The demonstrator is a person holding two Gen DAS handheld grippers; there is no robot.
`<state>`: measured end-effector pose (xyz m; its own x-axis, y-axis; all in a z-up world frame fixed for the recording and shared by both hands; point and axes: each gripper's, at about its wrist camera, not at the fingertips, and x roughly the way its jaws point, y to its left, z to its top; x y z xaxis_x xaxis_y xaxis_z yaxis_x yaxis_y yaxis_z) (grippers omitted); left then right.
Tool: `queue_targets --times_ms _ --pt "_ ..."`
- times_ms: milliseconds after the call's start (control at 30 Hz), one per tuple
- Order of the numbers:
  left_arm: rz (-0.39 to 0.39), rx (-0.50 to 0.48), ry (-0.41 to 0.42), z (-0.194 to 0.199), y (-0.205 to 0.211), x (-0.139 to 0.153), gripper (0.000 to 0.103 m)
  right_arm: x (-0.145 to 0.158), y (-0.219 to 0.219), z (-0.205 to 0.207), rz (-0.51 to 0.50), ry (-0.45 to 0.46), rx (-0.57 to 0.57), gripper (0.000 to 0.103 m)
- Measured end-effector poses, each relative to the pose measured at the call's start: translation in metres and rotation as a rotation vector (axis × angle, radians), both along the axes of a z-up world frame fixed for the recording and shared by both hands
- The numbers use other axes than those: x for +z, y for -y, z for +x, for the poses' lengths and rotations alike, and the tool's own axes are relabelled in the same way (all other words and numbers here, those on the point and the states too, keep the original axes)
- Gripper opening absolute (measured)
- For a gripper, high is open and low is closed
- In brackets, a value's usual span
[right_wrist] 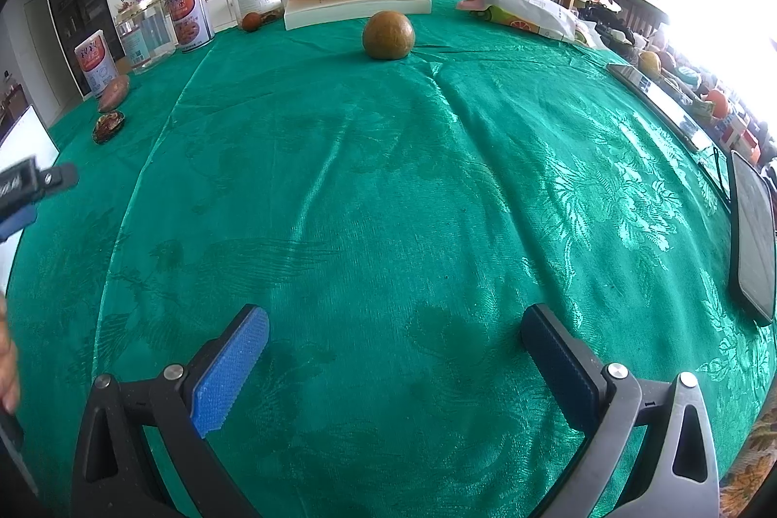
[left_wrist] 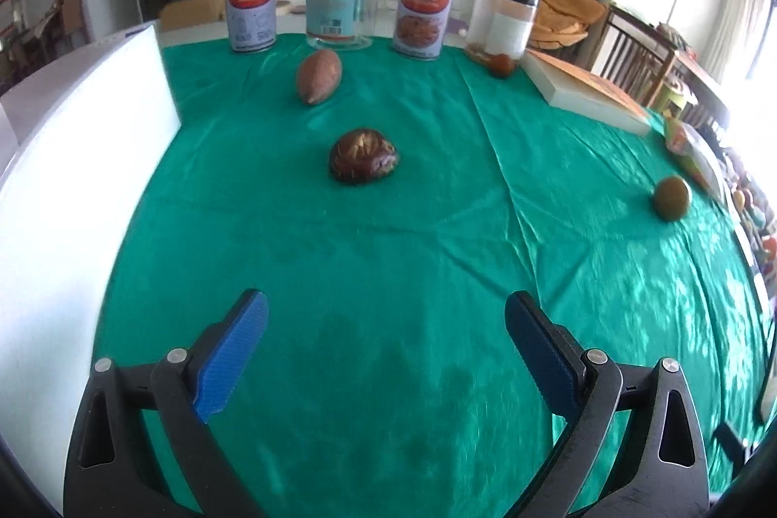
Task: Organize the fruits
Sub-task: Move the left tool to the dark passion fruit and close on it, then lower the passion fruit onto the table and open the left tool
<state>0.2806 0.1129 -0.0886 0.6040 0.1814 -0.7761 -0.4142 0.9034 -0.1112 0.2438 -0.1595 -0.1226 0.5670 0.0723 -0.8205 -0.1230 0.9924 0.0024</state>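
Item 1: round olive-brown fruit (right_wrist: pixel 388 34), on the green patterned tablecloth (right_wrist: pixel 388 188) just in front of the thick white-paged book (right_wrist: pixel 357 8). Likely firm-skinned, moderately light, prone to roll; best taken across its widest girth.

Item 2: dark brown, glossy, wrinkled fruit (left_wrist: pixel 364 162), well left of the book, mid-cloth. Probably softer; grip lightly at the sides.

Item 3: reddish-brown oval fruit (left_wrist: pixel 319 75), left of the book, before the clear gold-lidded jar (left_wrist: pixel 343 1). Likely firm; take across the short axis.

Item 4: small reddish fruit (left_wrist: pixel 501 64), just left of the book, touching the black-lidded jar (left_wrist: pixel 502 24).

Left gripper (left_wrist: pixel 386 353): jaws spread, empty. Right gripper (right_wrist: pixel 394 365): jaws spread, empty.
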Motion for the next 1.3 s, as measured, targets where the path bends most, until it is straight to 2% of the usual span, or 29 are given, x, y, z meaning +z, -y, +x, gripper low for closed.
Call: queue_targets --times_ms 133,333,367,400,433,467,633,867,1033,1133,1233,1300 --pt "0.071 0.019 -0.027 0.052 -0.020 -0.006 0.098 0.000 -0.001 0.000 0.000 0.000 0.004 0.103" --pt "0.073 0.037 -0.070 0.079 -0.041 -0.027 0.096 0.000 -0.004 0.000 0.000 -0.001 0.018 0.103" --pt "0.077 0.042 -0.060 0.078 -0.043 -0.026 0.090 0.000 -0.004 0.000 0.000 -0.001 0.018 0.103" --pt "0.077 0.037 -0.034 0.076 -0.041 -0.023 0.077 0.000 -0.004 0.001 0.001 -0.001 0.018 0.103" --pt "0.088 0.025 -0.026 0.075 -0.038 -0.022 0.051 0.000 -0.004 0.001 0.001 -0.001 0.018 0.103" --pt "0.103 0.011 -0.028 0.075 -0.035 -0.021 0.046 0.000 -0.004 0.001 0.000 -0.001 0.018 0.103" --pt "0.168 -0.010 -0.010 0.053 -0.014 -0.011 0.045 0.000 -0.004 0.001 0.001 -0.001 0.018 0.103" --pt "0.084 -0.092 -0.012 -0.032 0.036 0.009 0.045 0.000 -0.004 0.001 0.001 -0.001 0.019 0.103" --pt "0.085 -0.167 -0.052 -0.083 0.061 0.002 0.046 0.000 -0.004 0.001 0.001 -0.001 0.019 0.103" --pt "0.108 -0.170 -0.055 -0.097 0.065 -0.003 0.046 0.000 -0.004 0.001 0.001 -0.001 0.019 0.103" --pt "0.072 -0.159 -0.072 -0.100 0.059 -0.013 0.047 0.000 -0.004 0.001 0.001 -0.001 0.018 0.103" --pt "0.104 -0.155 -0.060 -0.102 0.059 -0.015 0.050 0.000 -0.004 0.001 0.001 -0.001 0.019 0.103"
